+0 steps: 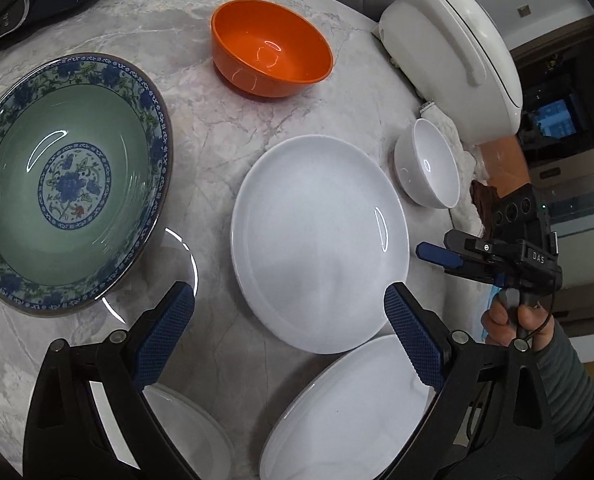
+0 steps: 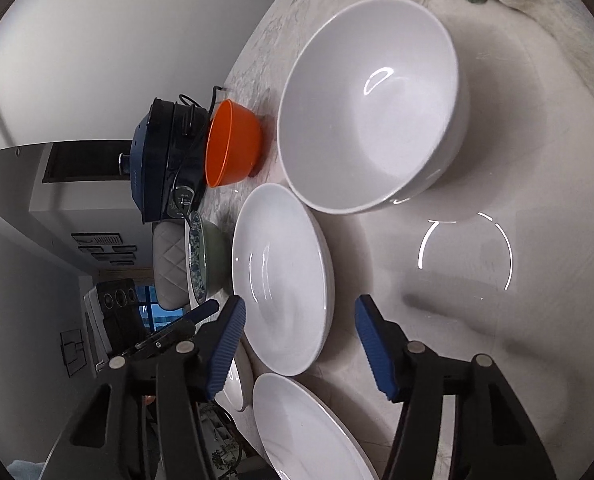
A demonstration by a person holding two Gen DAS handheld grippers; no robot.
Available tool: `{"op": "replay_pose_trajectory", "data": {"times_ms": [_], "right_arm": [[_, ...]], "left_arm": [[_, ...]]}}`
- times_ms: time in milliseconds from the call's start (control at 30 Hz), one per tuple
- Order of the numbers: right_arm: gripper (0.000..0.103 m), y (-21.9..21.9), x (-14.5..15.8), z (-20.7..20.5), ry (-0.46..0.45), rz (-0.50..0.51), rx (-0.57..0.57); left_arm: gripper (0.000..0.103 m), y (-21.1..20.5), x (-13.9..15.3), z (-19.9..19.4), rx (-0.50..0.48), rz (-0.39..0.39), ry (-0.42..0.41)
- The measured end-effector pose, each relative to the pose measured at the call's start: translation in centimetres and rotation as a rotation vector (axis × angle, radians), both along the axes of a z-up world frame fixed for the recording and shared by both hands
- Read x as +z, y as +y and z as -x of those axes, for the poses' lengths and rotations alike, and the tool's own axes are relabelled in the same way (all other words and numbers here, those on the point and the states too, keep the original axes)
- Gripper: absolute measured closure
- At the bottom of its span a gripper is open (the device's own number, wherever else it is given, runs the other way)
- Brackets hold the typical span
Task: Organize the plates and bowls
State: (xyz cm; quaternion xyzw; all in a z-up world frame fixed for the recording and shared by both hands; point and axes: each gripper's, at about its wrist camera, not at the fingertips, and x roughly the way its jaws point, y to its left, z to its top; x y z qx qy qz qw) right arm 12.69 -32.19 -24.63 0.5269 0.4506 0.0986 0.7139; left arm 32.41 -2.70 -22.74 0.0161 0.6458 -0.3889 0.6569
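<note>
1. White plates point(image 1: 317, 240) lie mid-table point(image 1: 201, 128), the patterned green bowl point(image 1: 65, 184) at its left edge.
2. White rice cooker point(image 1: 453, 44) crowds the small white bowl point(image 1: 429, 164).
3. Left gripper point(image 1: 289, 320) and right gripper point(image 2: 297, 332) are both released, empty.

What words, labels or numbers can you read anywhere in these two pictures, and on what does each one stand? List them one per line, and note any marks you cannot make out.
"DAS": white letters on the black body of the right tool, seen from the left wrist view.
Unreadable: small marks on the control panel of the dark cooker in the right wrist view, too small and blurred.
Nothing written on the bowls, the plates or the white cooker.
</note>
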Motion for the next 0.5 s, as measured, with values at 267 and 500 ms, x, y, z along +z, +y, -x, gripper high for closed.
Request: {"op": "replay_pose_trajectory", "data": {"times_ms": [267, 500], "right_arm": [[0.050, 0.2, -0.8, -0.9, 0.025, 0.034, 0.012], [0.057, 0.6, -1.0, -2.1, 0.026, 0.060, 0.048]], "left_arm": [[0.040, -1.0, -2.1, -0.8, -0.013, -0.032, 0.015], [0.049, -2.2, -2.9, -1.5, -0.029, -0.038, 0.028]]}}
